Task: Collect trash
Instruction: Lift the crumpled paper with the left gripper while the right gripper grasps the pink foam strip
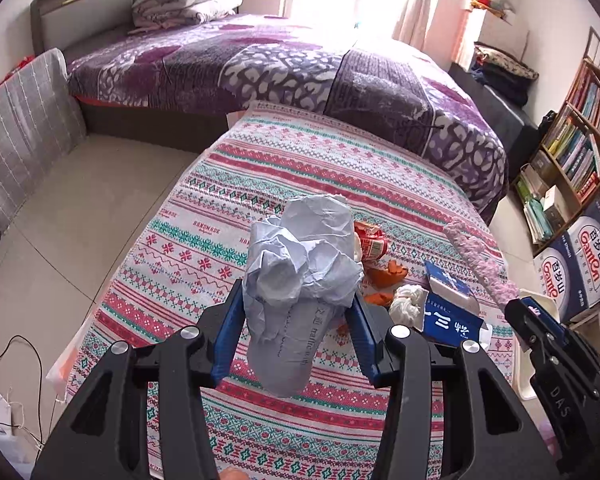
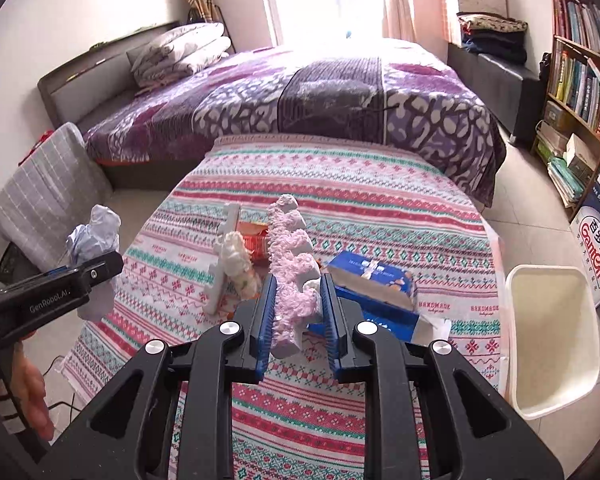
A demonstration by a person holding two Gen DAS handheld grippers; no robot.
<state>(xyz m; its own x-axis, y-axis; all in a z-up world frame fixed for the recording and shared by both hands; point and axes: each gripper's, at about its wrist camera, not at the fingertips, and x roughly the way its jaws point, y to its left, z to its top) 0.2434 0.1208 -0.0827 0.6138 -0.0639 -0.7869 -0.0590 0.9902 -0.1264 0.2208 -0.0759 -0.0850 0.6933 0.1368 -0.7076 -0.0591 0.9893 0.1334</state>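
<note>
Right wrist alone shows white bin point(image 2: 548, 340); fingers clamp pink strip point(image 2: 292, 280), left's crumpled paper point(image 1: 300, 264).

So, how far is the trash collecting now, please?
Nothing shows in the white bin yet. In hand: the left gripper holds crumpled paper, and the right gripper holds a pink foam strip, both lifted off the patterned cloth. Left: blue carton, red wrapper, orange peel, white tissue.
</note>
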